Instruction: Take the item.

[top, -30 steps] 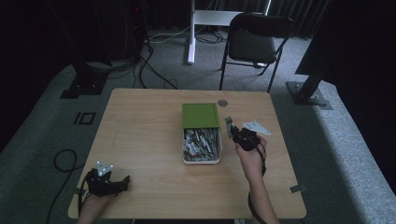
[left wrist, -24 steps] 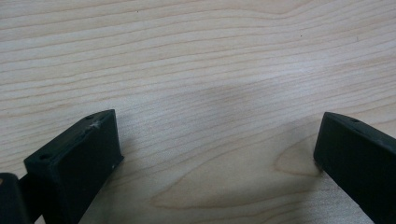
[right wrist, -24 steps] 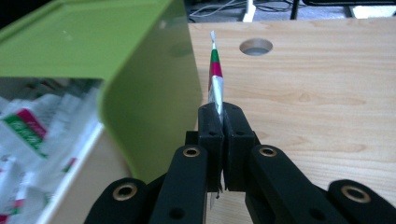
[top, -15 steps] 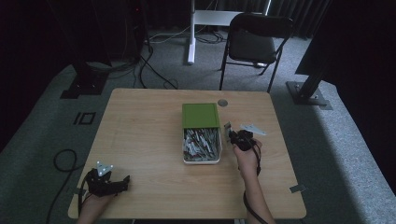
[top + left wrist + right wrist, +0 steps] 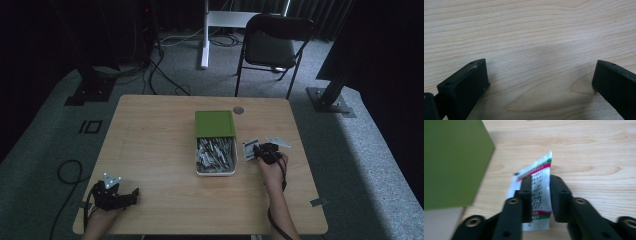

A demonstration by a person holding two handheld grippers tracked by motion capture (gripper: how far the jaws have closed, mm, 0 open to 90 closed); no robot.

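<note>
So going left to right: the left gripper sits parked at the near left corner of the wooden table, jaws spread wide with nothing but bare wood grain between them. Well apart from everything, so it's not the one in play here.

Middle of the table there's a white box full of small packets, with its green lid slid back over the far half.

Just right of the box, the right gripper has its jaws pinched on a packet: white sachet, red and green stripe, black print. The packet stands on edge between the jaws, long axis running away from the gripper, and its far end sticks out past the tips. It's just beside the box, which lies to the gripper's left. Another packet lies flat just past the gripper.

Around it: grey carpet, cables, a folding chair behind the table, dark stands both sides.
</note>
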